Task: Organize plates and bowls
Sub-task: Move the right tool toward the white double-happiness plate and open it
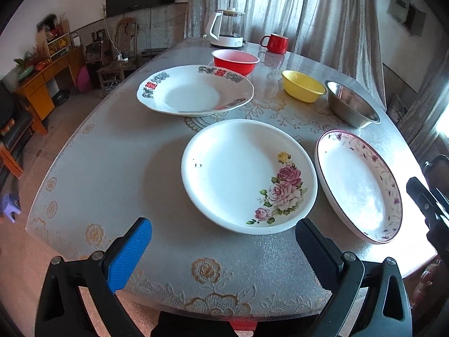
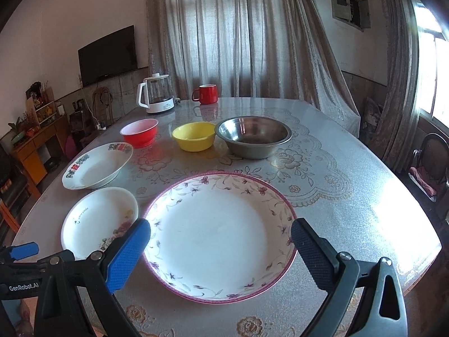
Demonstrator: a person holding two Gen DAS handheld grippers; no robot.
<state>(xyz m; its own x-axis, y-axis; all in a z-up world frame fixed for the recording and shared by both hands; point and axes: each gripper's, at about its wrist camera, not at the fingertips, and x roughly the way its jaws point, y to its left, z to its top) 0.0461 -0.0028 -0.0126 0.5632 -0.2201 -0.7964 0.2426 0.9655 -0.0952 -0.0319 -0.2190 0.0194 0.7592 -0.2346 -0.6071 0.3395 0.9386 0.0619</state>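
White kettle [image 2: 157,95], red mug [image 2: 206,94], wall television [image 2: 108,54], grey curtains [image 2: 238,36], orange cabinet [image 1: 45,81]

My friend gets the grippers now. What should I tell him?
Left hand-held gripper: open, empty, facing the rose plate.
Right hand-held gripper: open, empty, over the purple-rimmed plate.
The double-happiness plate lies further back; behind the plates stand the red bowl, yellow bowl and steel bowl, all apart on the table.
Nothing is stacked yet: plates and bowls all remain to organize.
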